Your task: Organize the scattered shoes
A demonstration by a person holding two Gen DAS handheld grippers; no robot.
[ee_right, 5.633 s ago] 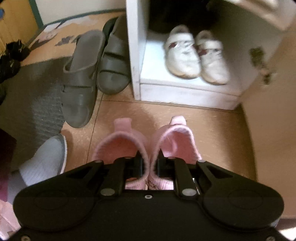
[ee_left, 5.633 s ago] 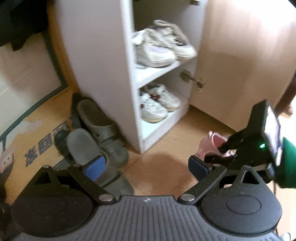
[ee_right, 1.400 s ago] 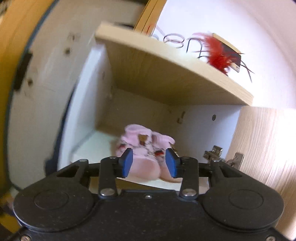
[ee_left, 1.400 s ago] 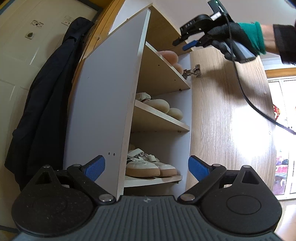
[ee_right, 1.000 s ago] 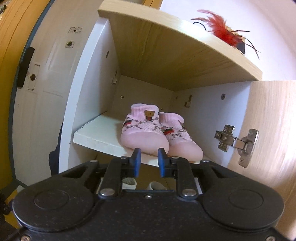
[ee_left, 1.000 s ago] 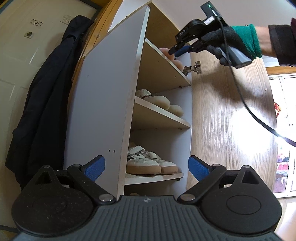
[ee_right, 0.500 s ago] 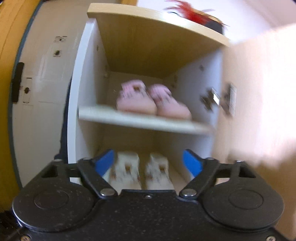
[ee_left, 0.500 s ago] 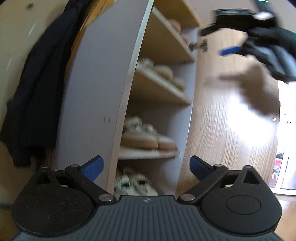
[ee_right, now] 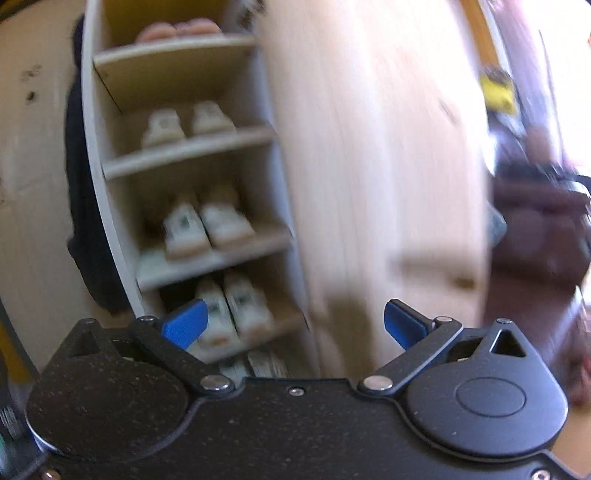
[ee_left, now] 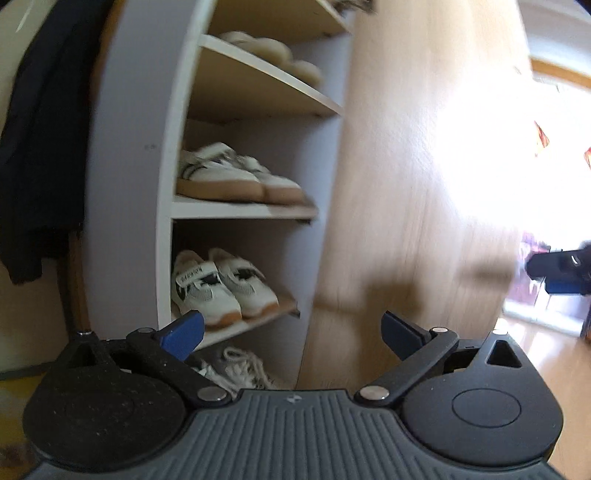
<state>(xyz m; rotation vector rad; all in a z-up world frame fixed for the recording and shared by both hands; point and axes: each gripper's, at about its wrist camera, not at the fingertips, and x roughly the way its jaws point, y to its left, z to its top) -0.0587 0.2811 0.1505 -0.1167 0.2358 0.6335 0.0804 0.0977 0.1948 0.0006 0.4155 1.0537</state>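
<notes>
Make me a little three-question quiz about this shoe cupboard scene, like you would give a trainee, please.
1. True or false: the right gripper is clamped on a pink shoe.
2. Where do the pink shoes sit in the cupboard? A) on the highest shelf in view B) on the floor C) on the lowest shelf
3. Fill in: the jaws of the left gripper stand ____, with nothing between them.

Key
1. False. Its jaws have just been opening and nothing is between them.
2. A. White sneakers fill the shelves below.
3. Open.
</notes>
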